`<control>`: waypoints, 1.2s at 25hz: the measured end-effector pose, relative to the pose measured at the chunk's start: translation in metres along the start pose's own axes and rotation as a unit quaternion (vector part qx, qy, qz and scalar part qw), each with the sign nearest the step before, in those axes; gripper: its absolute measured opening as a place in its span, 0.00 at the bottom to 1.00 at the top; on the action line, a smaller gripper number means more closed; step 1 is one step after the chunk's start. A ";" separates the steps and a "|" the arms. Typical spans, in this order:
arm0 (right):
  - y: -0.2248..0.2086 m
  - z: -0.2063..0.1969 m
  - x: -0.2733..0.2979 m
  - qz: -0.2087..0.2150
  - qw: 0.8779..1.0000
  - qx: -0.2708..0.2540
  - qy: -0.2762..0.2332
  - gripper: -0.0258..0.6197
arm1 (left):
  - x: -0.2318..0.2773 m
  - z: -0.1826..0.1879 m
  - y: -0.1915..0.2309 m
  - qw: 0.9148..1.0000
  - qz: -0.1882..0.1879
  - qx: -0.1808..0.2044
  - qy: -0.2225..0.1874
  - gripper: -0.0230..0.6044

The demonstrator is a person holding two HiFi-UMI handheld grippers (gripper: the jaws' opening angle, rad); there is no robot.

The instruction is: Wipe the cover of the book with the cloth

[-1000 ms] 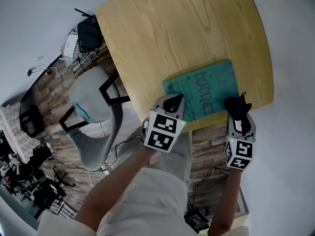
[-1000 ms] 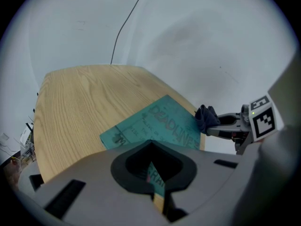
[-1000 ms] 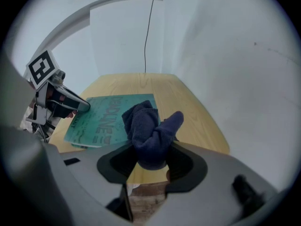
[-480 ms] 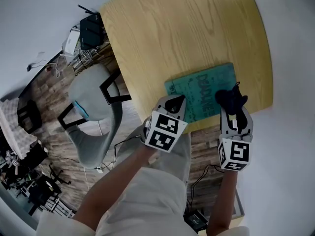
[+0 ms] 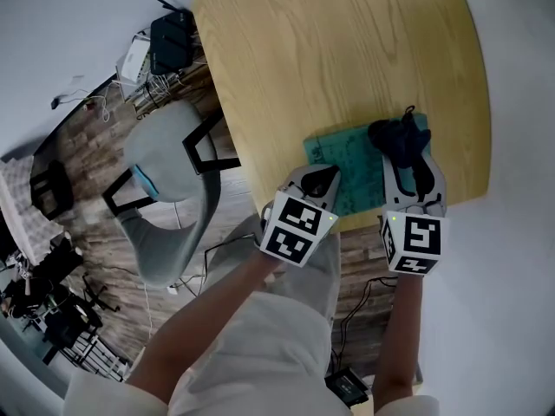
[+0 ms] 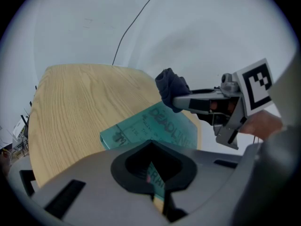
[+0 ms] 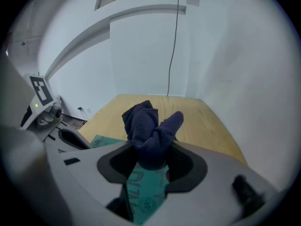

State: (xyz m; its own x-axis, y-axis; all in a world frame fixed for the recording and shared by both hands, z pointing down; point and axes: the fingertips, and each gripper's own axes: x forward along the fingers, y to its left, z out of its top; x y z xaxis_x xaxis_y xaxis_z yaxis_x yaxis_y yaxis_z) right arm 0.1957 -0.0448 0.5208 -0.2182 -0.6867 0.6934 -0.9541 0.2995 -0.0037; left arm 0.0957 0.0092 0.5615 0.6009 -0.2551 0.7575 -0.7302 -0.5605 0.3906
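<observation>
A teal book (image 5: 354,159) lies at the near edge of the wooden table (image 5: 347,50). My left gripper (image 5: 322,181) sits at the book's near left corner; in the left gripper view its jaws (image 6: 153,173) stand nearly together with the teal cover (image 6: 155,126) showing between them. My right gripper (image 5: 406,152) is shut on a bunched dark blue cloth (image 5: 395,137), which rests over the book's far right part. In the right gripper view the cloth (image 7: 148,126) bulges out of the jaws (image 7: 150,161) above the cover (image 7: 143,192). The left gripper view also shows the cloth (image 6: 170,86).
A grey chair (image 5: 165,198) stands left of the table on the plank floor. A black box (image 5: 171,37) and cables lie at the far left. A white wall runs along the table's right and far sides. The person's pale trousers (image 5: 251,345) fill the foreground.
My right gripper has carried the cloth from the book's near right edge forward across the cover to its far right part. The left gripper has stayed at the near left corner.
</observation>
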 end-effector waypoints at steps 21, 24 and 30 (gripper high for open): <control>0.016 -0.032 0.011 -0.009 0.999 -0.003 0.043 0.32 | 0.000 0.000 -0.001 1.000 -0.003 -0.001 -0.011 0.05; 0.018 -0.040 0.004 -0.010 0.999 -0.003 0.049 0.32 | 0.000 0.000 0.000 1.000 -0.004 -0.002 -0.010 0.05; 0.017 -0.059 -0.014 -0.015 0.998 0.006 0.061 0.32 | 0.000 0.000 0.000 1.000 -0.007 -0.004 -0.009 0.05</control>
State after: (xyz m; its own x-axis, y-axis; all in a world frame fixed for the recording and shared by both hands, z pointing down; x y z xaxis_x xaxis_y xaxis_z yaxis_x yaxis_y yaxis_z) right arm 0.1944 0.0090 0.5537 -0.1643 -0.6097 0.7754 -0.9624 0.2715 0.0095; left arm 0.0959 0.0091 0.5613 0.6164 -0.2610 0.7429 -0.7245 -0.5574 0.4054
